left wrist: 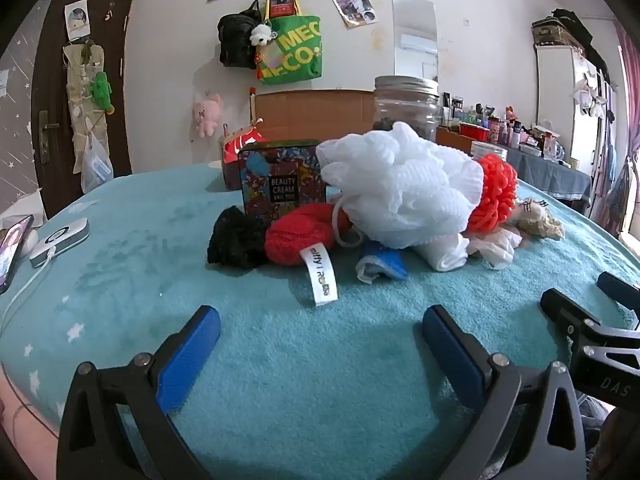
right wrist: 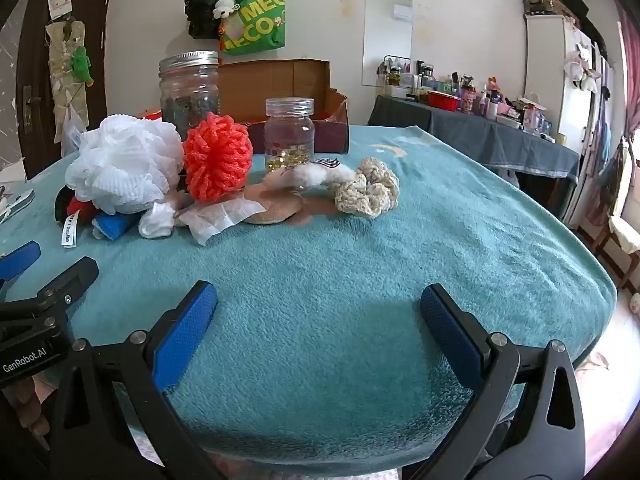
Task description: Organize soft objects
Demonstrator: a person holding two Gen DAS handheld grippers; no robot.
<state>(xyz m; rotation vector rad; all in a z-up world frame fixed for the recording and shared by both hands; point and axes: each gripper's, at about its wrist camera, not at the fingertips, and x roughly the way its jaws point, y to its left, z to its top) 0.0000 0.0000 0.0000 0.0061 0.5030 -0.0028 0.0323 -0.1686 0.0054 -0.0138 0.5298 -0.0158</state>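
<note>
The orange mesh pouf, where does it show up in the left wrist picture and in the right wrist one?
Left wrist: the orange mesh pouf sits right of centre, mostly hidden behind the white bath pouf.
Right wrist: left of centre, in full view, just right of the white bath pouf.
Shared landmark: the big metal-lidded glass jar behind both poufs.

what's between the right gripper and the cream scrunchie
Only bare teal blanket lies between the open right gripper and the cream scrunchie, as the right wrist view shows.
</note>
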